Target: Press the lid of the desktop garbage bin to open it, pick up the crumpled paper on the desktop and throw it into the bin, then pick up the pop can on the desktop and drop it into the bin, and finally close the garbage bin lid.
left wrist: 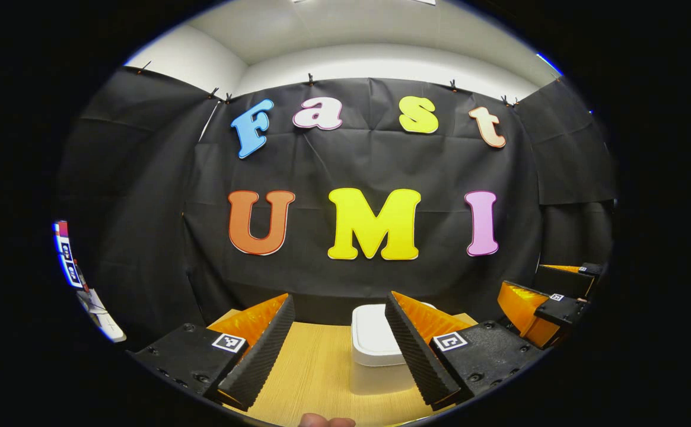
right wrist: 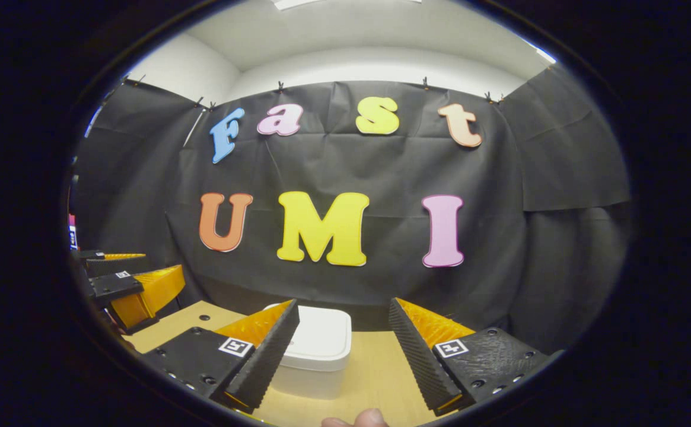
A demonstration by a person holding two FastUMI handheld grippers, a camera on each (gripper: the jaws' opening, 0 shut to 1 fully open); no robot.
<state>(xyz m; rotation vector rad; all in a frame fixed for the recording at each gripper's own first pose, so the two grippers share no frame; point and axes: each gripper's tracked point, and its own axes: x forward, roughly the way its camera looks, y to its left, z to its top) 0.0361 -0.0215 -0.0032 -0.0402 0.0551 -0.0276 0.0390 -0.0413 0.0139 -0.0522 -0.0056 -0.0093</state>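
Observation:
A white desktop garbage bin (left wrist: 375,350) with its lid down stands on the wooden desk (left wrist: 315,379), partly behind the right finger of my left gripper (left wrist: 339,347). That gripper is open and holds nothing. In the right gripper view the same bin (right wrist: 318,350) sits just behind the left finger of my right gripper (right wrist: 342,350), which is also open and empty. Each gripper hovers above the desk, a little short of the bin. The right gripper (left wrist: 550,308) shows at the right edge of the left gripper view, and the left gripper (right wrist: 131,290) at the left edge of the right gripper view.
Black cloth walls close the booth behind and to both sides of the desk. A fingertip (left wrist: 326,421) shows at the bottom of the left gripper view, and another fingertip (right wrist: 360,418) at the bottom of the right gripper view.

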